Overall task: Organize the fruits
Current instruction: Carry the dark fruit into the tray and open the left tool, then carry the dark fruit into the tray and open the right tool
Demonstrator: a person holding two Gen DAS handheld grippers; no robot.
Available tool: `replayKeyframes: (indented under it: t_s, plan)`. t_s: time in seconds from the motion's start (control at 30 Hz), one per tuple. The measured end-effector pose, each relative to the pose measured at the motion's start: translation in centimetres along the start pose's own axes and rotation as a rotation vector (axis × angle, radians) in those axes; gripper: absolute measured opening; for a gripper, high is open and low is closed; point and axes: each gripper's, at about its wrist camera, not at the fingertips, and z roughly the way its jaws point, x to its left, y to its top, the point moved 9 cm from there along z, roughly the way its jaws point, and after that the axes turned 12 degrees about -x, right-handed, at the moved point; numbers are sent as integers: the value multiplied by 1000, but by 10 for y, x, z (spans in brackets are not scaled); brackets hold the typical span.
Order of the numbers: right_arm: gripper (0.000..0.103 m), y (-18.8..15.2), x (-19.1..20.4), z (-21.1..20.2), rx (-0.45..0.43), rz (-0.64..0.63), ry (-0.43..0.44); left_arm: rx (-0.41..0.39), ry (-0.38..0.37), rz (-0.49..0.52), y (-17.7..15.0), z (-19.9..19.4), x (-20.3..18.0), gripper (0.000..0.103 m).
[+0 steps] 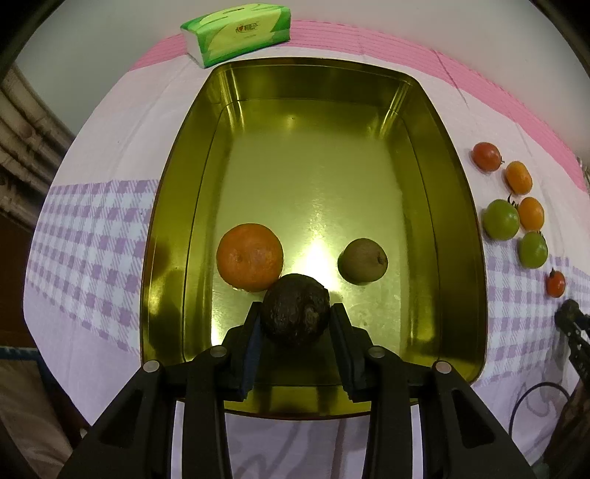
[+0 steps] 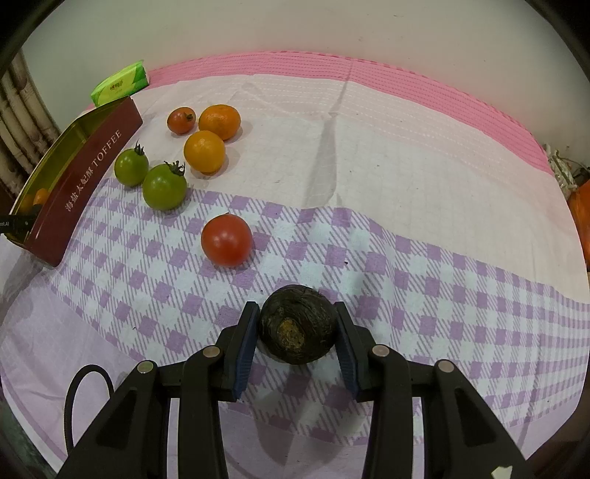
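We find the left tool (image 1: 297, 324) clamped on a dark round fruit (image 1: 297, 313), low over the near end of the toffee tin (image 1: 457, 206), just beside the orange (image 1: 250, 256). The right tool (image 2: 297, 333) grips a second dark fruit (image 2: 297, 324) on the table (image 2: 405, 206), the tin lying well apart on its left.

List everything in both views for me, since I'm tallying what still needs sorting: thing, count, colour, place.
tin: one, gold inside, dark red outside, on the cloth
orange: one, orange, inside the tin
brownish-green fruit: one, inside the tin
dark fruits: two, blackish; one over the tin, one over the checked cloth
tomatoes: two red, two green, on the cloth beside the tin
small oranges: two, beside the tomatoes
tissue pack: one, green, behind the tin
tablecloth: one, pink, white, purple check
left gripper: fingers clamp a dark fruit
right gripper: fingers clamp the other
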Motion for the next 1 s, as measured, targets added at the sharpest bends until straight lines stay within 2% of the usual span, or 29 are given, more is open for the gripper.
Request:
replayKeyframes:
  t_s: [0.1, 0.13, 0.17, 0.23, 0.33, 0.43, 0.6, 0.67, 0.77, 0.93, 1.0]
  plan:
    - [37, 0, 1, 0, -1, -2, 1, -5, -22, -11, -1, -1, 4, 39]
    - [37, 0, 1, 0, -2, -2, 1, -11, -37, -14, -2, -2, 4, 45]
    - [36, 0, 1, 0, -2, -2, 0, -19, -44, -17, -1, -4, 5, 57]
    - [36, 1, 1, 0, -1, -3, -1, -47, -48, -10, 0, -10, 5, 68]
    - [36, 3, 1, -2, -4, -2, -1, -87, -67, 7, 2, -23, 5, 69]
    - [36, 10, -1, -9, -25, 10, -6, -179, -97, 7, 9, -45, 8, 70]
    - [36, 34, 9, -30, -70, -3, 23, -346, -42, -40, 22, -88, 26, 78]
    - [36, 49, 26, -37, -88, -32, 64, -395, -4, -73, 27, -104, 39, 80]
    - [36, 72, 68, -44, -114, -83, 163, -434, 94, -141, 25, -116, 73, 82]
    - [36, 98, 168, -43, -113, -172, 374, -409, 127, -255, 10, -110, 108, 82]
    - [36, 100, 207, -40, -99, -229, 424, -411, 156, -298, 6, -107, 120, 82]
